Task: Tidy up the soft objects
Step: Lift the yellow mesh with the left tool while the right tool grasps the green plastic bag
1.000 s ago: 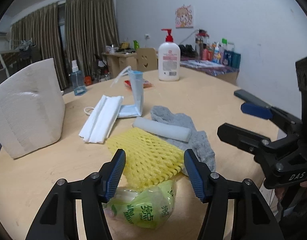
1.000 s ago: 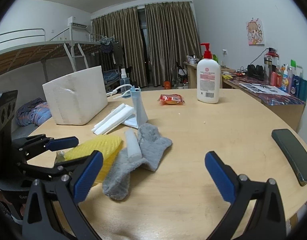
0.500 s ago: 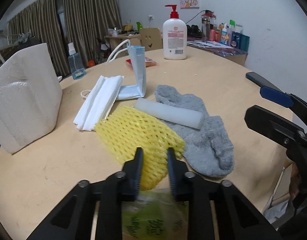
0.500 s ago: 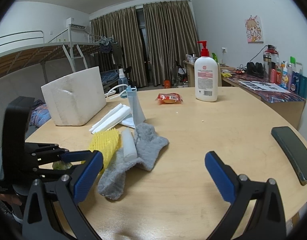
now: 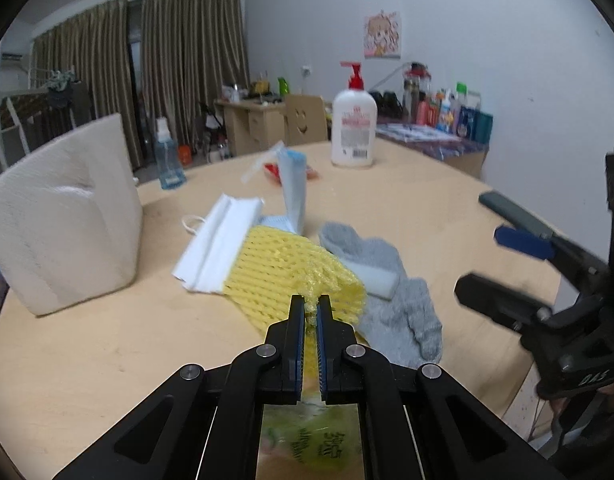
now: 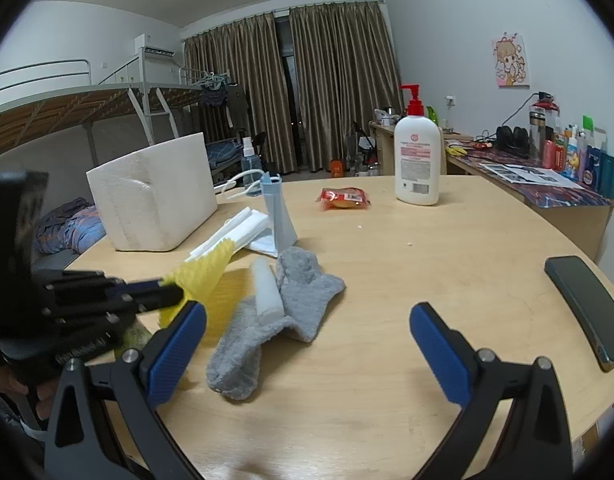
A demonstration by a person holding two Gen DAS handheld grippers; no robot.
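Note:
My left gripper [image 5: 311, 308] pinches the near edge of a yellow foam net [image 5: 283, 268], its jaws closing the last bit on it. In the right wrist view the yellow net [image 6: 205, 276] hangs raised off the table from the left gripper [image 6: 175, 294]. A grey sock [image 6: 307, 292] lies beside it with a white foam roll [image 6: 267, 292] on top. Folded white masks [image 5: 219, 244] and an upright blue mask [image 5: 295, 188] sit behind. A green plastic bag [image 5: 311, 440] lies under the left jaws. My right gripper [image 6: 307, 312] hovers open above the sock, holding nothing.
A white foam box [image 5: 63, 220] stands at the left of the round wooden table [image 6: 427, 260]. A lotion pump bottle [image 6: 417, 164], a red snack packet [image 6: 343, 198] and a spray bottle [image 5: 169, 160] stand farther back. A dark phone [image 6: 587, 312] lies near the right edge.
The left jaws went from wide open to shut on the yellow net's edge, and the net has lifted off the table. The right gripper stayed where it was.

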